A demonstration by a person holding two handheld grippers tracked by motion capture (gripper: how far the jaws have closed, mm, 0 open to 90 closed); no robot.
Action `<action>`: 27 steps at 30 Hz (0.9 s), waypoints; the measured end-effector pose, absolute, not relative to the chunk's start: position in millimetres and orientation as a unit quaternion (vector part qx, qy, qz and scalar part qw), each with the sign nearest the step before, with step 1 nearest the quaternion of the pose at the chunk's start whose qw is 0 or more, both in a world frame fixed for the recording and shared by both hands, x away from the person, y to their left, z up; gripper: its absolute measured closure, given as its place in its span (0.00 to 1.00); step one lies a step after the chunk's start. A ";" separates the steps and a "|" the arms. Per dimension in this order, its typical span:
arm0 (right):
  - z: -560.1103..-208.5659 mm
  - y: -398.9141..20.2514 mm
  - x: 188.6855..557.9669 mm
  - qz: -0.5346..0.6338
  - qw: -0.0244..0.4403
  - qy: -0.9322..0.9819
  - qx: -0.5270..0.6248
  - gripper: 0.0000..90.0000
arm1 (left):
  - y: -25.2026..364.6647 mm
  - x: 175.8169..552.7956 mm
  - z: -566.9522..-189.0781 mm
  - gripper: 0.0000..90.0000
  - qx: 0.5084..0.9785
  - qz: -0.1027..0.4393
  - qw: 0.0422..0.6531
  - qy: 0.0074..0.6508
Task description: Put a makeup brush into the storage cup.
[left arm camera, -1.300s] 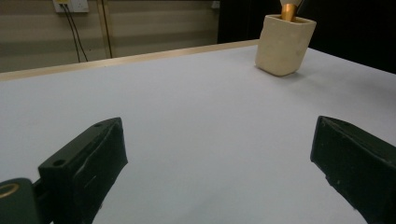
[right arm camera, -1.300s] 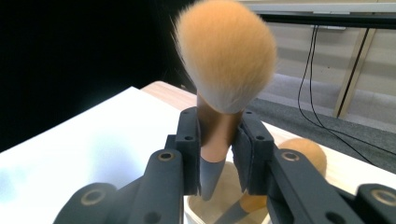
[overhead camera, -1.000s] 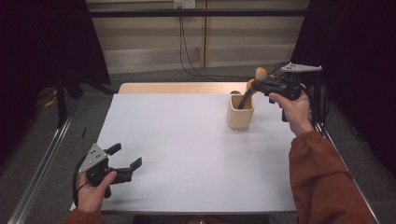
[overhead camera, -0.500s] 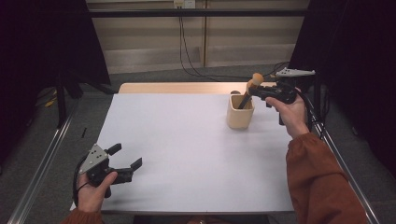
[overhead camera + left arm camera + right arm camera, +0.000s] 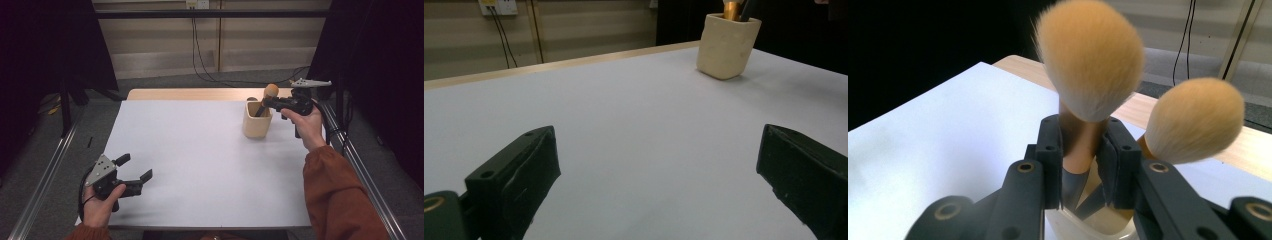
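Note:
A makeup brush [image 5: 270, 91] with a tan bristle head [image 5: 1090, 55] and a copper ferrule stands tilted over a cream cup [image 5: 257, 122]. My right gripper [image 5: 269, 103] is shut on the brush just below its head, the pads [image 5: 1050, 155] pressing it from both sides [image 5: 1081, 155]. Its dark handle reaches down into the cup [image 5: 1088, 227]. A second tan brush [image 5: 1193, 120] stands in the same cup. My left gripper [image 5: 135, 168] rests open near the table's front left corner, with bare table between its jaws [image 5: 659, 165]. It faces the distant cup [image 5: 726, 45].
A white sheet [image 5: 200, 150] covers the table, with a wooden strip [image 5: 200, 94] along the far edge. Metal rails [image 5: 45, 175] run along both sides of the table. Dark curtains hang at left and right, and cables drop down the back wall.
My right gripper has sunk with the brush, bringing its handle deeper into the cup. The left gripper has not moved.

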State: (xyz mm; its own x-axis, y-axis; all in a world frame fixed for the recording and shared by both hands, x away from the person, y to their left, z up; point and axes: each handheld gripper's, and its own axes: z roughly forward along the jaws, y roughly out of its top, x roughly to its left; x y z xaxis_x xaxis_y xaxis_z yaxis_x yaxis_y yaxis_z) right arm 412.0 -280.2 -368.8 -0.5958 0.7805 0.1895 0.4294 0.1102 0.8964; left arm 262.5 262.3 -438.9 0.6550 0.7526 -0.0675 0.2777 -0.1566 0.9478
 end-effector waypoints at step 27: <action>-400.3 -275.6 408.5 0.523 0.154 0.720 0.428 0.81 | 261.9 262.5 -439.8 0.04 0.731 0.219 0.541 0.354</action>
State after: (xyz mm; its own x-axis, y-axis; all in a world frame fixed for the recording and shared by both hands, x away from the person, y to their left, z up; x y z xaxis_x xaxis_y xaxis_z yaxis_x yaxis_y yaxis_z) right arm 408.5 -275.6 -400.3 -0.5855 0.7782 0.2270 0.4563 0.0848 0.8858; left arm 262.5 261.9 -439.8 0.6531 0.7546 -0.0631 0.2810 -0.1641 0.9456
